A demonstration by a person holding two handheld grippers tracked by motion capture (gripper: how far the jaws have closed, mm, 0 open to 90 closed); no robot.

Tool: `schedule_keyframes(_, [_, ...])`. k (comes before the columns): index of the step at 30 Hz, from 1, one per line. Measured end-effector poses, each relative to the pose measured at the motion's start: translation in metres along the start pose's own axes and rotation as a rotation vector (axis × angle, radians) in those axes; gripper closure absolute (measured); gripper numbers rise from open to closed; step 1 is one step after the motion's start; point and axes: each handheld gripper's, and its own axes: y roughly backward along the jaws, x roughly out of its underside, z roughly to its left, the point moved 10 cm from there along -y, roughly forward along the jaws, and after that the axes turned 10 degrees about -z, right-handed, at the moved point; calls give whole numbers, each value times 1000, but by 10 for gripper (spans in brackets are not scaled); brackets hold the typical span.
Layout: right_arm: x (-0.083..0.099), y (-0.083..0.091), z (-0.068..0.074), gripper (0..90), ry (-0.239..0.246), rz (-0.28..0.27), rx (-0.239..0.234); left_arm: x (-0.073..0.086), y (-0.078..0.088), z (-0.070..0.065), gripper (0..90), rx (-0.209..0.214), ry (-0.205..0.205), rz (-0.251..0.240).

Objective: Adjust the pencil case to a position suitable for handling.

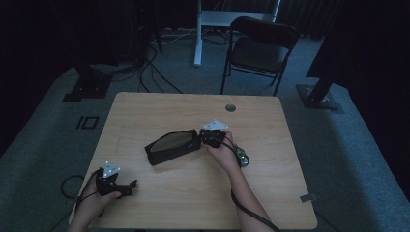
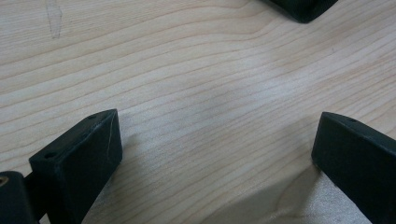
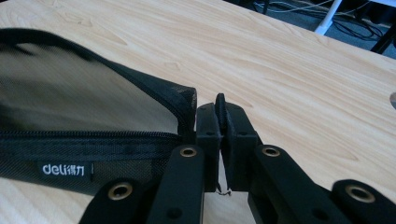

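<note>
A black mesh pencil case [image 1: 171, 146] lies on its side in the middle of the wooden table [image 1: 159, 108], with a white "deli" label on its lower band [image 3: 63, 169]. My right gripper [image 1: 200, 137] sits at the case's right end. In the right gripper view its jaws [image 3: 219, 119] are pressed together on a thin black tab [image 3: 220, 103] at the end of the zip. My left gripper [image 1: 128, 186] rests near the table's front left, apart from the case. It stands open [image 2: 215, 154] over bare wood, and a corner of the case [image 2: 303, 7] shows far ahead of it.
A round cable hole [image 1: 230, 107] is at the table's back right. A black folding chair [image 1: 261, 46] stands behind the table, with cables on the floor beside it. A small shiny object [image 1: 243, 158] lies by the right wrist.
</note>
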Motion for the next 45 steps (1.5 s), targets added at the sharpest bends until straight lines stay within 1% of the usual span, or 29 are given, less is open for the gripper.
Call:
schedule_keyframes(3, [3, 7, -1, 861, 0, -1, 8, 0, 0, 0, 21, 0, 0, 0])
schedule_keyframes(6, [7, 14, 1, 862, 2, -2, 7, 0, 0, 0, 21, 0, 0, 0])
schedule_keyframes(12, [16, 26, 3, 864, -22, -8, 7, 0, 0, 0, 21, 0, 0, 0])
schedule_keyframes(16, [19, 35, 1, 864, -27, -11, 12, 0, 0, 0, 21, 0, 0, 0])
schedule_keyframes(20, [23, 45, -3, 864, -36, -12, 20, 0, 0, 0, 21, 0, 0, 0])
schedule_keyframes(21, [25, 49, -4, 864, -45, -12, 22, 0, 0, 0, 21, 0, 0, 0])
schedule_keyframes(23, [26, 51, -5, 864, -39, -11, 25, 0, 0, 0, 21, 0, 0, 0])
schedule_keyframes(25, [31, 60, -8, 863, -45, -10, 32, 0, 0, 0, 21, 0, 0, 0])
schedule_keyframes(32, [38, 77, -15, 863, -54, -7, 58, 0, 0, 0, 21, 0, 0, 0])
schedule_keyframes(38, [43, 89, -17, 862, -57, -10, 69, 0, 0, 0, 21, 0, 0, 1])
schedule_keyframes(41, [46, 94, -20, 863, -51, -11, 80, 0, 0, 0, 21, 0, 0, 2])
schedule_keyframes(45, [49, 101, -23, 862, -64, -13, 84, 0, 0, 0, 21, 0, 0, 2])
